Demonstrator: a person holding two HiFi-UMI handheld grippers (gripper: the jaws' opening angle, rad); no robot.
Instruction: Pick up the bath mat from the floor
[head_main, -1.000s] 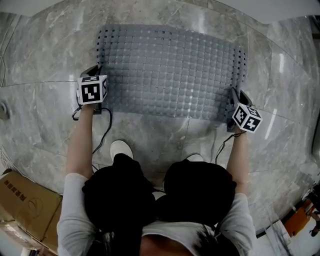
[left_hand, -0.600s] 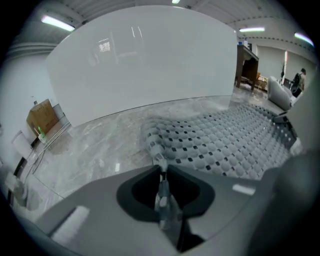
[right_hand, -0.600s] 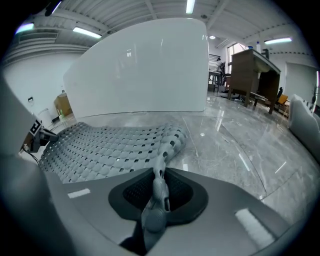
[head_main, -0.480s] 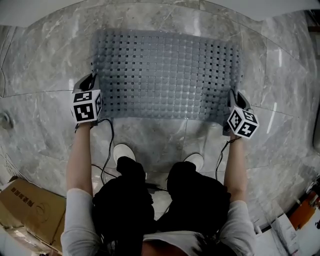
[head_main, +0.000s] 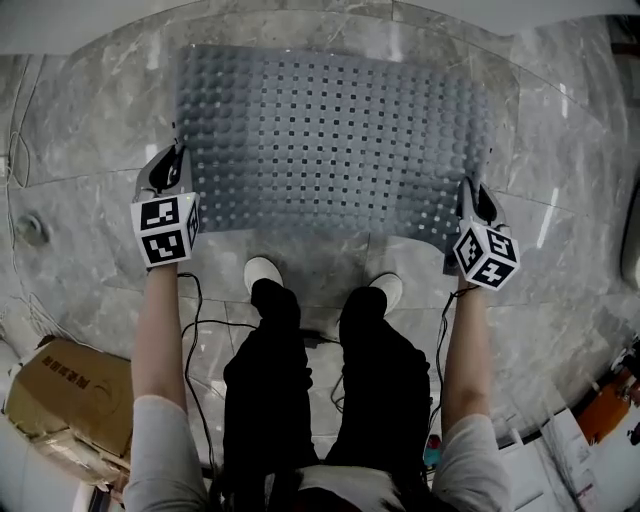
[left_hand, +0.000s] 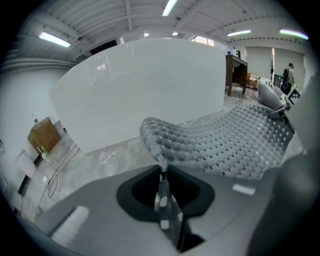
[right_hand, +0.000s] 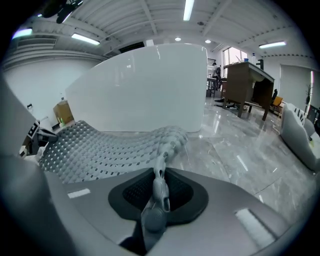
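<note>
The grey perforated bath mat (head_main: 335, 135) hangs stretched between my two grippers above the marble floor (head_main: 80, 100). My left gripper (head_main: 178, 160) is shut on the mat's near left edge; in the left gripper view the mat (left_hand: 225, 142) is pinched edge-on between the jaws of that gripper (left_hand: 162, 172). My right gripper (head_main: 470, 195) is shut on the near right corner; in the right gripper view the mat (right_hand: 115, 145) folds into the closed jaws of that gripper (right_hand: 160, 175). The mat sags in the middle and its far edge curls up.
The person's legs and white shoes (head_main: 263, 272) stand just below the mat. A cardboard box (head_main: 70, 395) lies at the lower left. Cables (head_main: 200, 325) trail over the floor by the feet. A white wall (left_hand: 140, 90) stands beyond the mat, with desks (right_hand: 245, 80) further right.
Both grippers have risen with the mat held between them, lifting it off the floor. The person has stood up from a crouch, legs straighter now.
</note>
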